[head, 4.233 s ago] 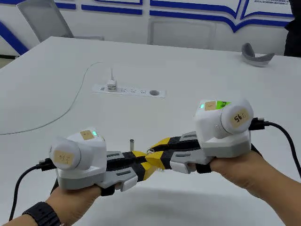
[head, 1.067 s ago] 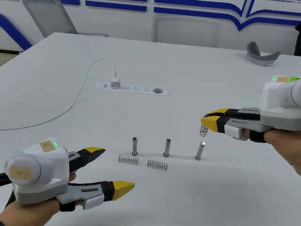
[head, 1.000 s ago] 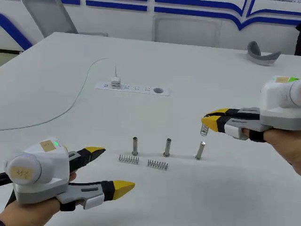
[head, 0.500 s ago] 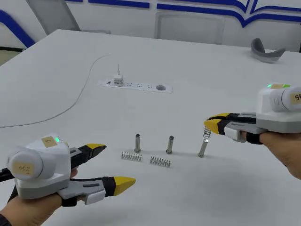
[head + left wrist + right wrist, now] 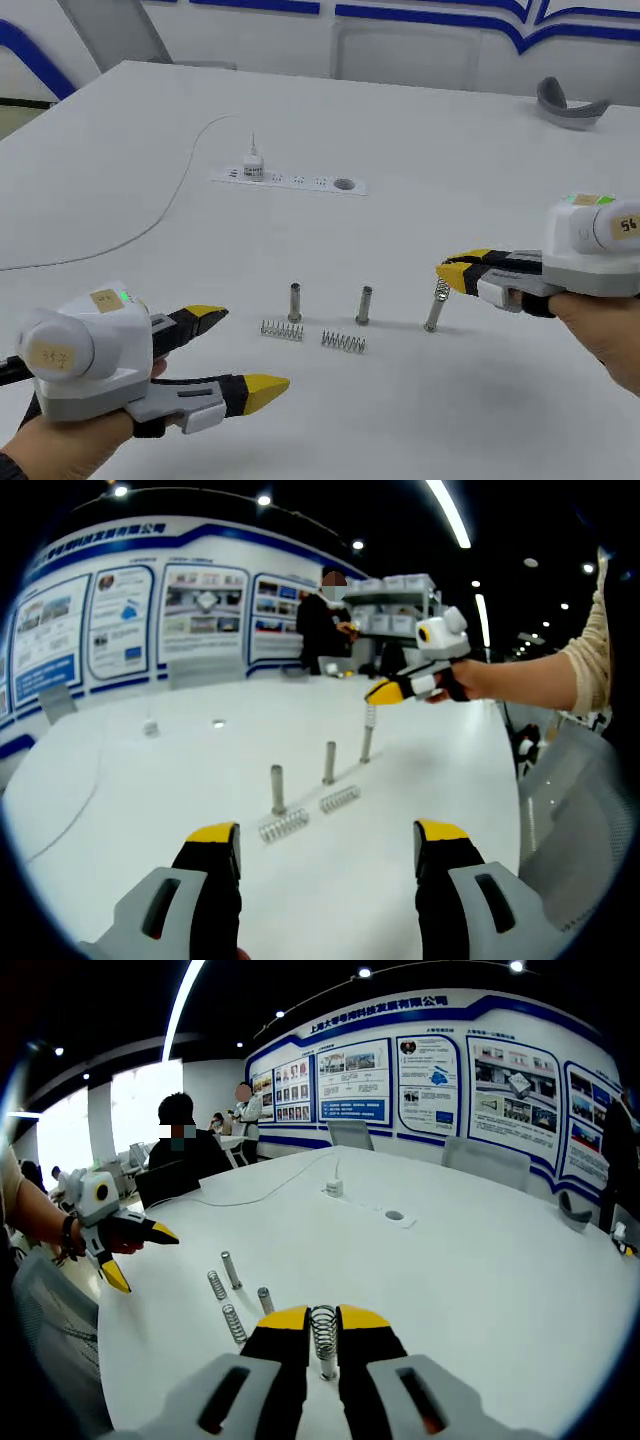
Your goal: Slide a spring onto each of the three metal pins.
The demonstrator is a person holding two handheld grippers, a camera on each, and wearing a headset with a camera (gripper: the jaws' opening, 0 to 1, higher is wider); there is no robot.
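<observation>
Three short metal pins stand in a row on the white table: left pin, middle pin, right pin. Two springs lie in front of them, one by the left pin and one by the middle pin. My right gripper is shut on a third spring, which hangs upright with its lower end at the right pin's top; in the right gripper view the spring sits between the jaws above the pin. My left gripper is open near the table's front left, apart from the pins.
A white power strip with a plugged adapter and a thin cable lies behind the pins. A grey curved object rests at the back right. People stand and sit around the room in the gripper views.
My right gripper has come down with the spring, bringing its lower end from above the right pin to the pin's top. The left gripper stays open in about the same place.
</observation>
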